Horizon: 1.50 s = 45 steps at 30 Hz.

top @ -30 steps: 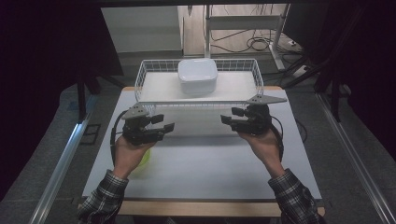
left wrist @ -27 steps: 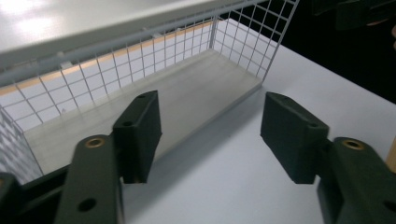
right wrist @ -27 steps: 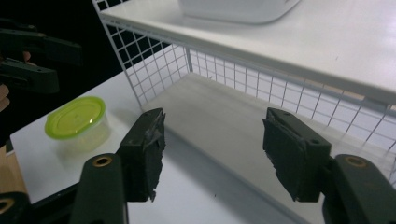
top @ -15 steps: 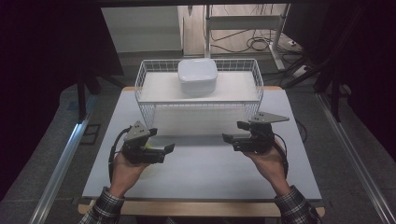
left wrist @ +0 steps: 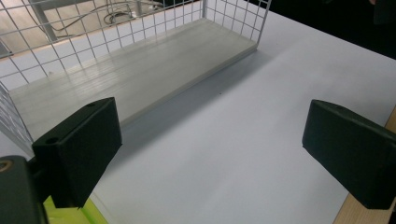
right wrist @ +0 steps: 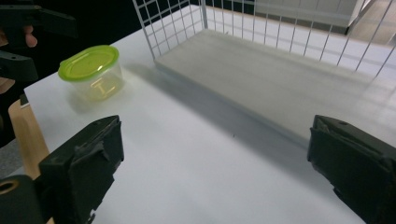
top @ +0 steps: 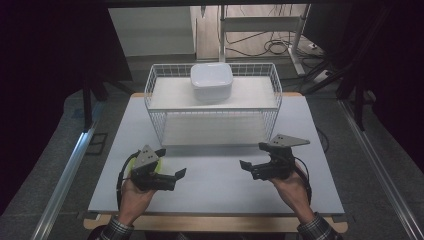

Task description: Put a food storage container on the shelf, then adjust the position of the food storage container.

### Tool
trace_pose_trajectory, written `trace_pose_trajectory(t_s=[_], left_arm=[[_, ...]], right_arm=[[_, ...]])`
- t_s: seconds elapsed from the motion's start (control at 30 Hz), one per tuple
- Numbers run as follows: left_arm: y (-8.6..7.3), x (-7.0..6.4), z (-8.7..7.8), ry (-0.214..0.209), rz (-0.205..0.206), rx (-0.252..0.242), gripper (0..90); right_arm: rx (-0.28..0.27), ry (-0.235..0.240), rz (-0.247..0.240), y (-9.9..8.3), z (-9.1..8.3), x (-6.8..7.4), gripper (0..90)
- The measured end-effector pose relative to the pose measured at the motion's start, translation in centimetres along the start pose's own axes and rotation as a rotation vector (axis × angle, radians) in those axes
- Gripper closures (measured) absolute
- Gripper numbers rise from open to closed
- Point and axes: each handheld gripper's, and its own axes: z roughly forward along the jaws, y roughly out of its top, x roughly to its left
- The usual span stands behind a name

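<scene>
**A:** Hovering low at the near edge right now, both of us. Our left gripper (top: 170, 175) sits at about 7 o'clock on the table (top: 220, 185), jaws spread wide with nothing between them. Our right gripper (top: 252, 167) is at about 5 o'clock, jaws also wide apart and empty. The green-lidded tub (right wrist: 92, 72) is tucked just under and behind our left gripper, near the table's left side.

**B:** That's the worry, we'd say. From the high view the tub (top: 131, 162) is mostly covered by the gripper, so if we drop the left hand blind we could knock it sideways or tip it off the edge. We can't tell whether the lid is snapped on, or what's inside.

**A:** Farther out at 12 o'clock there's the wire rack (top: 212, 107) with a white lidded box (top: 211, 81) on its top shelf. Its lower shelf (left wrist: 135, 79) looks bare, though the far corners are cut off.
</scene>
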Motion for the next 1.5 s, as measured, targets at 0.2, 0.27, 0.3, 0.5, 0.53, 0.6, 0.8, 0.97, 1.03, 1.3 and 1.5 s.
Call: trace_pose_trajectory(t_s=[0.2,0.27,0.3,0.5,0.53,0.6,0.8,0.97,1.03,1.3,1.5], left_arm=[[-2.2,-1.0,-0.1,-0.021,0.039,0.010,5.3],[-2.5,-1.0,-0.1,-0.023,0.036,0.016,5.4],[-3.2,-1.2,-0.1,-0.032,0.029,0.030,5.4],[-4.6,-1.5,-0.3,0.008,0.058,0.049,5.7],[-4.7,-1.5,-0.4,0.013,0.063,0.051,5.7],[-4.9,-1.5,-0.5,0.015,0.059,0.045,5.6],[-5.9,-1.6,-0.1,0.006,0.055,0.075,5.5],[-6.3,-1.5,0.3,0.007,0.067,0.093,5.3],[-6.3,-1.4,0.2,0.005,0.057,0.091,5.4],[-5.8,-1.0,-0.1,0.026,0.039,0.121,4.9],[-4.9,-0.1,-1.2,0.070,0.026,0.114,16.8]], right_arm=[[0.009,0.002,-0.011,-1.9,-0.2,0.3,1.4],[0.009,0.002,-0.014,-2.1,-0.2,0.3,1.2],[0.017,-0.006,-0.023,-2.6,-0.1,0.5,1.0],[0.050,-0.024,-0.042,-3.7,0.2,0.9,0.3],[0.054,-0.028,-0.047,-3.9,0.2,1.0,0.2],[0.063,-0.033,-0.053,-4.2,0.2,1.1,0.1],[0.085,-0.034,-0.071,-5.5,0.4,1.5,0.1],[0.146,-0.057,-0.115,-6.7,1.1,1.9,0.1],[0.158,-0.053,-0.118,-6.8,1.3,1.9,0.1],[0.152,-0.058,-0.107,-6.9,1.4,1.7,0.1],[0.157,-0.058,-0.092,-7.0,1.7,1.5,0.4]])
